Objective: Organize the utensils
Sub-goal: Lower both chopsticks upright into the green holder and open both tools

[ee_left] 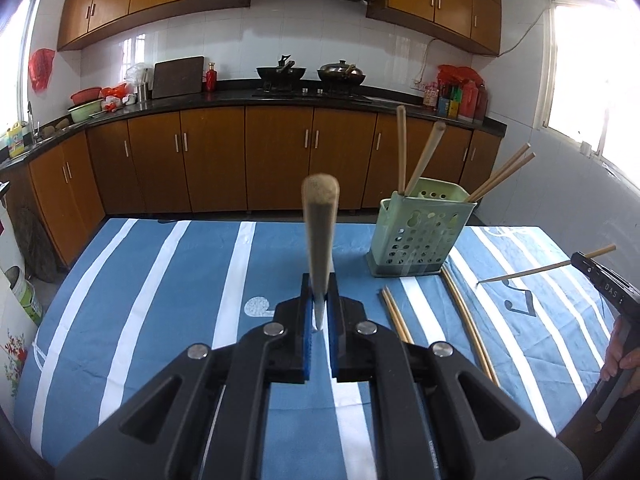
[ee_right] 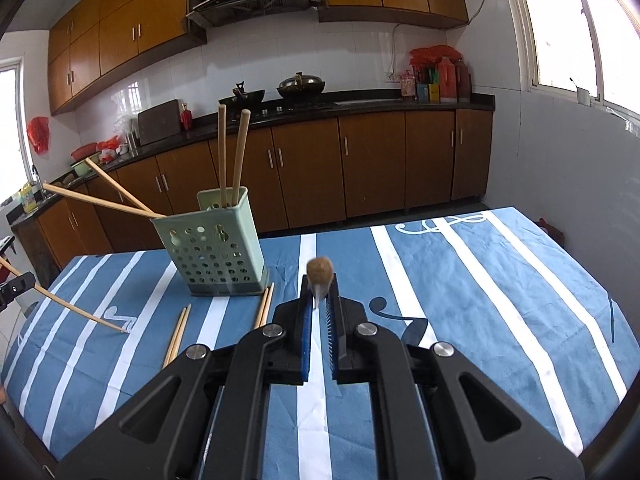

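My left gripper [ee_left: 320, 288] is shut on a wooden chopstick [ee_left: 320, 224] that sticks up towards the camera, lifted above the table. My right gripper [ee_right: 320, 292] is shut on another chopstick [ee_right: 319, 274], also clear of the cloth. Each wrist view shows the other gripper at its edge: the right gripper [ee_left: 580, 260] and the left gripper [ee_right: 18, 284], each with its slanting stick. A green perforated utensil holder [ee_left: 416, 232] [ee_right: 212, 240] stands upright with several chopsticks in it. Two loose pairs of chopsticks [ee_left: 396, 314] [ee_left: 468, 320] lie in front of it.
The table [ee_left: 160, 280] wears a blue cloth with white stripes. Beyond its far edge run brown kitchen cabinets [ee_left: 212, 160] under a dark counter with woks and bottles. A person's hand [ee_left: 624, 356] holds the right gripper's handle at the right edge.
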